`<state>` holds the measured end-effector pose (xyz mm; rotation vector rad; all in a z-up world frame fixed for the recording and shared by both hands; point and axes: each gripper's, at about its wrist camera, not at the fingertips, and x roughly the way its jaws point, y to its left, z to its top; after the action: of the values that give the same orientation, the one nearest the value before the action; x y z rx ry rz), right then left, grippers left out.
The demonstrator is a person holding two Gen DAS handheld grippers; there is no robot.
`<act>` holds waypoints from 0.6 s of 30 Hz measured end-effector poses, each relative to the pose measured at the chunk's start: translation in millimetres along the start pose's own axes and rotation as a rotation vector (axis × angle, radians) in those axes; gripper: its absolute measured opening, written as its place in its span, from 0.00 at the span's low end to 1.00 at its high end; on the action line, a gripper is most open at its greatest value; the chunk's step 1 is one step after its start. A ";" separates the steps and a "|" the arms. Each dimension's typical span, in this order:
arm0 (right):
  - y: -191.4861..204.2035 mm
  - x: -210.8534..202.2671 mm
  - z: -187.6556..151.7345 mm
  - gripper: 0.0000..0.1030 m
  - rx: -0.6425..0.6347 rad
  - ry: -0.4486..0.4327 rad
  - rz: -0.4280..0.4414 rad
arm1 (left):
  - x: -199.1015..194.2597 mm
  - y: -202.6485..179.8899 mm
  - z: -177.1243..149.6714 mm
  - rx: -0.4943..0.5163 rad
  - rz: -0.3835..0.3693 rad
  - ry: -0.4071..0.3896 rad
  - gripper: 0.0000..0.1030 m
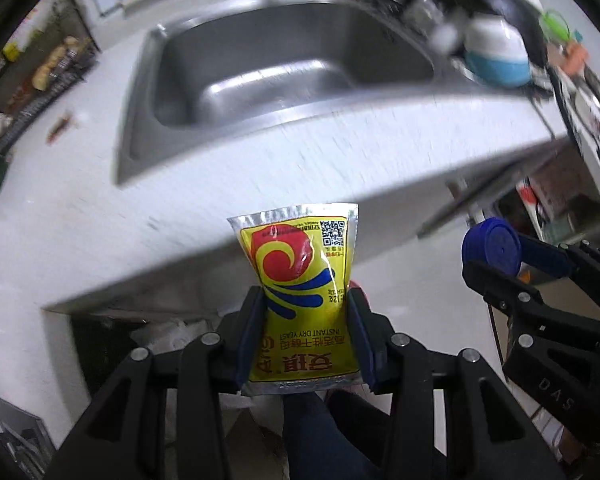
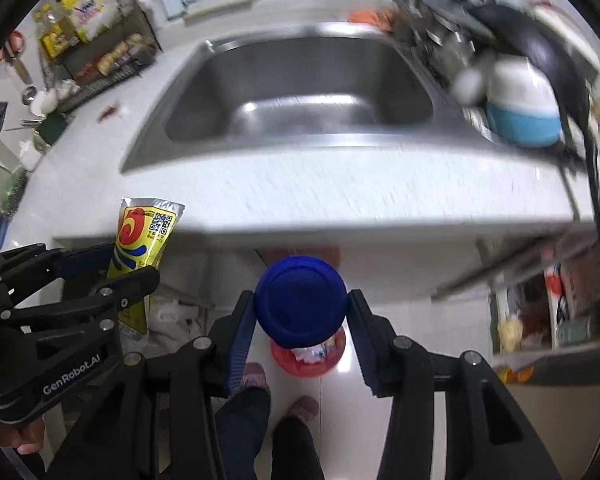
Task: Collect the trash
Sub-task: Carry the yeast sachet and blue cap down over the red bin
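Observation:
My left gripper (image 1: 306, 300) is shut on a yellow instant dry yeast packet (image 1: 302, 280), held in the air in front of the counter edge. The packet (image 2: 140, 248) and the left gripper (image 2: 112, 268) also show at the left of the right wrist view. My right gripper (image 2: 300, 304) is shut on a blue round lid (image 2: 300, 300), held over the floor. The lid (image 1: 496, 250) and right gripper (image 1: 496, 256) show at the right of the left wrist view. A red bin (image 2: 308, 354) with wrappers inside stands on the floor right under the lid.
A steel sink (image 2: 300, 88) is set in the white counter (image 2: 340, 200). A blue-and-white pot (image 2: 520, 108) and black pan (image 2: 540, 52) sit at its right. A rack with packets (image 2: 100, 52) stands at the left. The person's legs and slippers (image 2: 256, 376) are below.

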<state>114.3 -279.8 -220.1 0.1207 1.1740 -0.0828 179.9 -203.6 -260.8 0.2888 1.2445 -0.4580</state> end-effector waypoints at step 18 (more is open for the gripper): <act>-43.9 193.6 -76.8 0.42 0.091 0.173 -0.040 | 222.8 -43.9 -51.2 0.045 -0.097 0.173 0.39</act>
<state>112.9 -313.1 -430.4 0.1876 1.3464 -0.1638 170.8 -258.1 -487.0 0.3121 1.4232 -0.5535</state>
